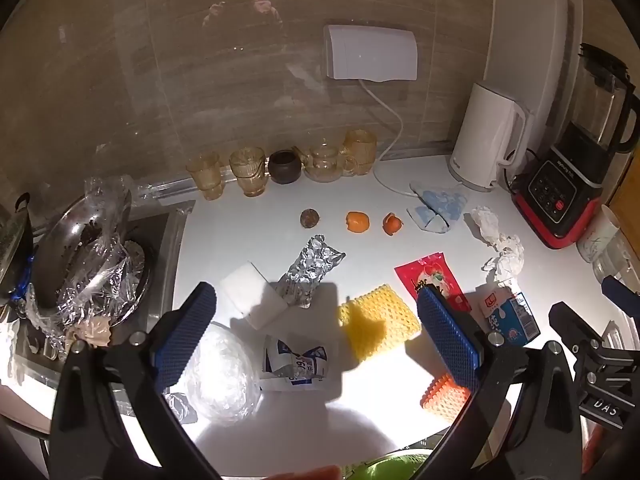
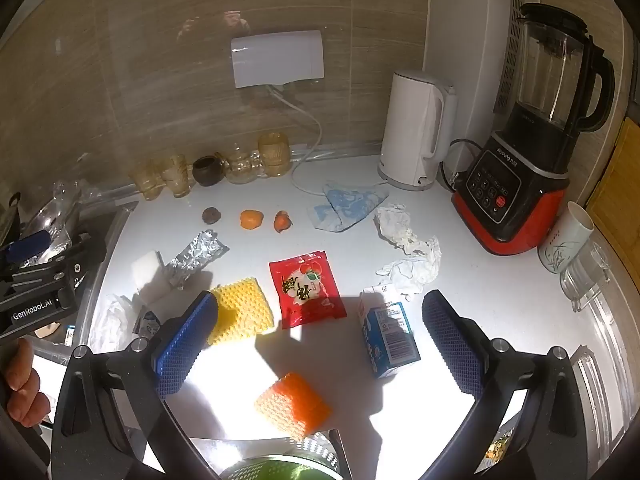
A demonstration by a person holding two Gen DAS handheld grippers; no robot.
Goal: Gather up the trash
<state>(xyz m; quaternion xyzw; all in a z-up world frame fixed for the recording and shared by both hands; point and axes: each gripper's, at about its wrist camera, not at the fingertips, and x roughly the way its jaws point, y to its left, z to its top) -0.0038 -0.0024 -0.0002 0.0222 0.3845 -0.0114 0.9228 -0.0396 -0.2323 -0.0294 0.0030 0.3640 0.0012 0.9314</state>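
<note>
So we've got a white countertop (image 2: 500, 300) absolutely littered with trash. Both grippers hover over the near edge, holding nothing. Our left gripper (image 1: 316, 336) has its fingers spread wide, and the right gripper (image 2: 320, 344) is just as released.

Between the right fingers sits an orange foam net (image 2: 293, 405), near us, with a red snack packet (image 2: 306, 289) a bit farther back. Just left of the packet lies a yellow foam net (image 2: 240, 312), and to its right there's a blue milk carton (image 2: 386, 330) tipped on its side. Beyond the carton is some crumpled white tissue (image 2: 408, 252), and farther still a blue patterned cloth (image 2: 348, 204).

From the left wrist view we also see a silver foil wrapper (image 1: 310, 270) touching a white block (image 1: 252, 294), a torn white-and-blue wrapper (image 1: 294, 364) and a clear plastic wad (image 1: 224, 376) near the left finger. Two orange peel bits (image 2: 252, 219) and a brown round thing (image 2: 211, 215) sit in a row toward the far side.

Along the far wall are amber glass cups (image 2: 274, 154), then a white kettle (image 2: 416, 128) and a red-and-black blender (image 2: 532, 136) at far right. On the far left there's a pan with plastic film (image 1: 92, 256). A green rim (image 2: 276, 468) peeks in at the very near edge; we can't tell what it is.
</note>
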